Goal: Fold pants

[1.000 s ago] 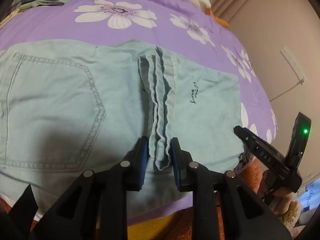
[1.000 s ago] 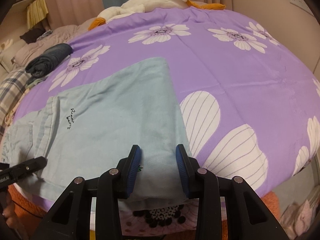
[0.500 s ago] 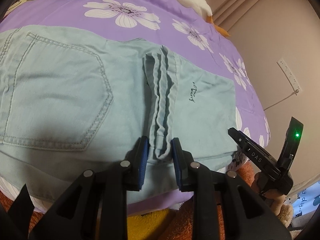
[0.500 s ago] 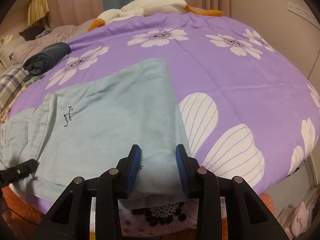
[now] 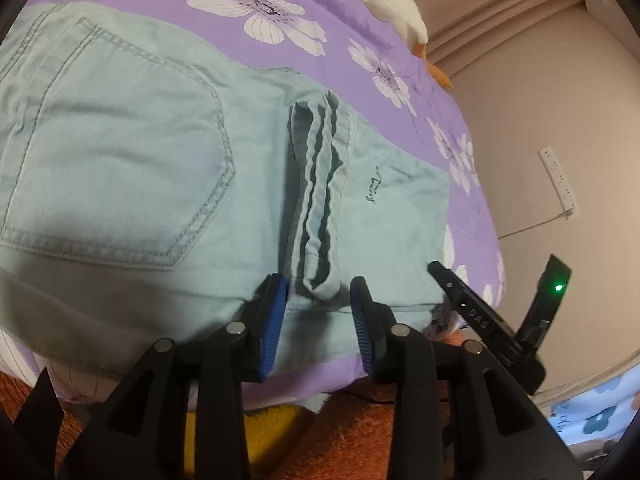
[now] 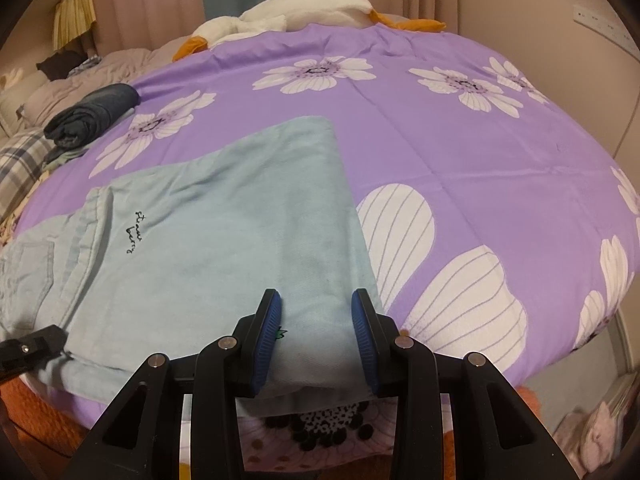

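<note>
Pale mint-green pants (image 5: 140,168) lie flat on the purple flowered bedspread (image 6: 460,168), folded with the legs doubled over. In the left wrist view a back pocket is at left and stacked hems (image 5: 316,196) run down the middle. My left gripper (image 5: 320,304) is open, its jaws either side of the near end of those hems. In the right wrist view the folded leg panel (image 6: 240,232) with small black script reaches the bed's near edge. My right gripper (image 6: 316,320) is open over that panel's near right corner. The right gripper also shows in the left wrist view (image 5: 476,312).
A rolled dark garment (image 6: 92,114) lies at the far left of the bed, with plaid bedding beside it. A white and orange plush (image 6: 304,10) lies at the head. The wall with a socket strip (image 5: 558,178) is on the right. Orange rug (image 5: 352,440) lies below the bed edge.
The left gripper's jaws have spread wider around the stacked hems and the view has shifted closer and leftward. The right gripper has stayed open over the same corner.
</note>
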The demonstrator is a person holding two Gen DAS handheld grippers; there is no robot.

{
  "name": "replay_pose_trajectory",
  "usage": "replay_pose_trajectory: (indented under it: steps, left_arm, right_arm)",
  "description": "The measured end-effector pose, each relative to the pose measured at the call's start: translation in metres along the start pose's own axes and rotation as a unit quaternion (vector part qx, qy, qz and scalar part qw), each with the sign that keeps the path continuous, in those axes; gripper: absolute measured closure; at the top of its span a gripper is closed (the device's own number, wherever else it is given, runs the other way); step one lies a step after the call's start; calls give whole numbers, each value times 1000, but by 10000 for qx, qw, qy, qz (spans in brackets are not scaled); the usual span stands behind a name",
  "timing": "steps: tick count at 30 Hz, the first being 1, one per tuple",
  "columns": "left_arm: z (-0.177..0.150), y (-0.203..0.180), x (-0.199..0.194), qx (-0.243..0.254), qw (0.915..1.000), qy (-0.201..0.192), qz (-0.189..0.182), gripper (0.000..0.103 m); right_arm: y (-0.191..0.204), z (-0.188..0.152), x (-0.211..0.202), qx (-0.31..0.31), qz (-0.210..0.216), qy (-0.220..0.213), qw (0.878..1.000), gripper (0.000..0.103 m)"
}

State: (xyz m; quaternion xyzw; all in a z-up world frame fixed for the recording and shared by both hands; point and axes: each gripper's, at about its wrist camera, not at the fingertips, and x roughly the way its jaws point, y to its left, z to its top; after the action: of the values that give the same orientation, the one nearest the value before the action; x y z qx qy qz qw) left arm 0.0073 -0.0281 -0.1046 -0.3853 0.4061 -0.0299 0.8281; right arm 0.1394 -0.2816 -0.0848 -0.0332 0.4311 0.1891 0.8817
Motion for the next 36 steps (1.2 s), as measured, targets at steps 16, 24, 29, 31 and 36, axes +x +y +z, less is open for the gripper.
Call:
replay_pose_trajectory:
  steps: [16,24,29,31,36]
  left_arm:
    - [16,6,-120,28,9758,-1738,1328,7]
    - [31,49,-163,-618,9570,-2165,1829,6]
    - [38,71,-171,-869,9397,-2384,2294,1]
    - [39,84,-168,-1066,9373,-2321,2371,1]
    - [36,116,-161,-1511,9376,-2042,2373,1]
  right_arm:
    - [3,8,-10,64,53,78,9999,58]
    - [49,35,-52,-427,702,-514,9953,24]
    - [86,65,-72,-611,1491,-764,9840,12]
    - [99,76,-73,-563,1698,-710,9813,12]
    - [131,91,-69,-467,2055,-725,9748,12]
